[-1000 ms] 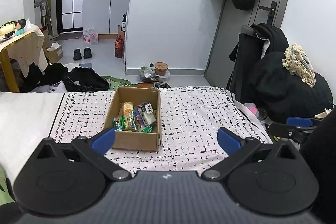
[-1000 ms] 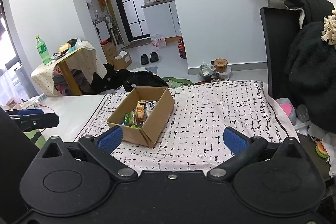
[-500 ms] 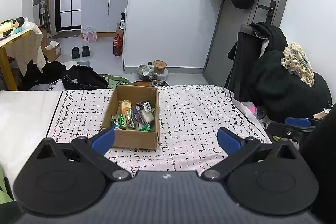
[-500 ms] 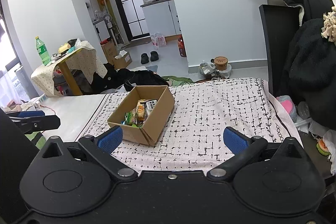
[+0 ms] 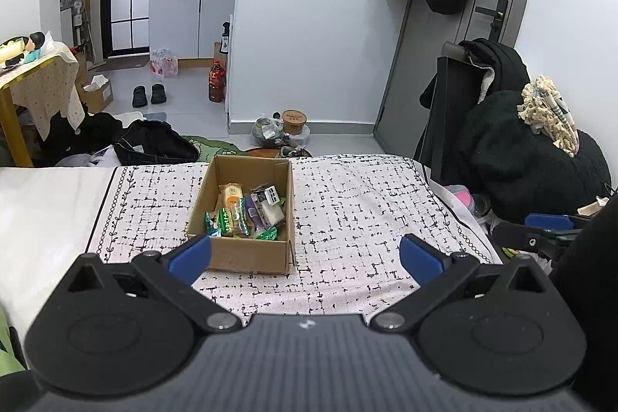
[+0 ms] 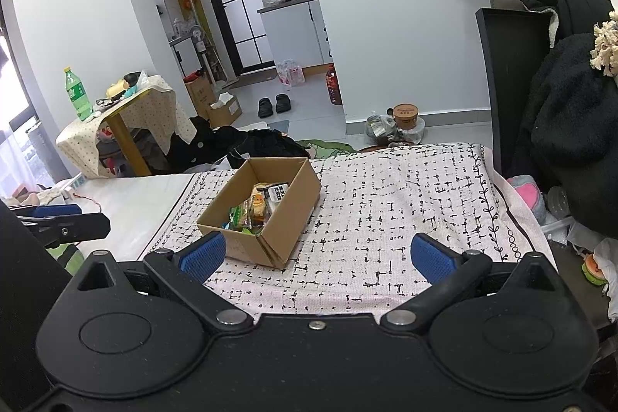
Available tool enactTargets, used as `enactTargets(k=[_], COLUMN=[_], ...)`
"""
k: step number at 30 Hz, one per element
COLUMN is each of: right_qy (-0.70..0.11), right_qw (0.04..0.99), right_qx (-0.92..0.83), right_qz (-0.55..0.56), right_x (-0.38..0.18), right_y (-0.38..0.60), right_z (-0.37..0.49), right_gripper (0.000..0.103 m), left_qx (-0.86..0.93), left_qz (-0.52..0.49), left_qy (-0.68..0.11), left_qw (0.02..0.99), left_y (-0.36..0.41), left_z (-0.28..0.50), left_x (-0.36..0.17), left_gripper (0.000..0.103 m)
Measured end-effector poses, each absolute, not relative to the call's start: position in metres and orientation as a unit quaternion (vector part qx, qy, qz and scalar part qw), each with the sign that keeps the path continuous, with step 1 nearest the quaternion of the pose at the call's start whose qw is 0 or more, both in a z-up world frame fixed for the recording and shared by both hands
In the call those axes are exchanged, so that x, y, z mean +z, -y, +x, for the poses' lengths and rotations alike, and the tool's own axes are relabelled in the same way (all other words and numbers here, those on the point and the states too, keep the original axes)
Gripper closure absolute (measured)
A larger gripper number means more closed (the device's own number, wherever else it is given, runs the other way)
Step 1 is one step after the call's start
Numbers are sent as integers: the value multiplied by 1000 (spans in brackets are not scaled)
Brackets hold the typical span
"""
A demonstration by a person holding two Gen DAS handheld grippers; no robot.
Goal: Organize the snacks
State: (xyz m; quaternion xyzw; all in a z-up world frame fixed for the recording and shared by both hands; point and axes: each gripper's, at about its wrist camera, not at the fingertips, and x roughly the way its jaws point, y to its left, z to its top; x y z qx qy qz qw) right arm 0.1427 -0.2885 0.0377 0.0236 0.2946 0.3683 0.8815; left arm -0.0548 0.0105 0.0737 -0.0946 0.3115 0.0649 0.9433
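An open cardboard box (image 5: 247, 257) sits on a patterned white cloth (image 5: 359, 211) and holds several snack packets (image 5: 243, 211). It also shows in the right wrist view (image 6: 287, 222) with the packets (image 6: 257, 205) inside. My left gripper (image 5: 305, 253) is open and empty, held back from the box's near side. My right gripper (image 6: 316, 255) is open and empty, to the right of the box and short of it. The right gripper shows at the left view's right edge (image 5: 548, 224); the left gripper shows at the right view's left edge (image 6: 54, 215).
The cloth covers the right part of a white table (image 5: 42, 203). Black clothing is piled on a chair (image 5: 517, 157) at the right. Bags and a paper tub (image 5: 294, 120) lie on the floor beyond the table. A small covered table (image 6: 127, 103) stands far left.
Both grippers have risen and pulled back a little, so the box sits slightly lower and farther in both views. Both stay open and empty. The box has not moved.
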Motion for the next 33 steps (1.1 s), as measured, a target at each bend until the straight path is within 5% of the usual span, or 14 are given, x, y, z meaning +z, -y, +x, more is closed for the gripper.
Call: enactTargets(k=[33], right_qy=[-296], right_qw=[881], right_qx=[367], right_qz=[25], right_x=[37], right_y=[289], right_z=[143], right_gripper=[0], left_qx=[65], left_qz=[-104], left_qy=[-312], left_qw=[942], left_y=[-11], left_z=[-57], left_x=[69], left_gripper=[0])
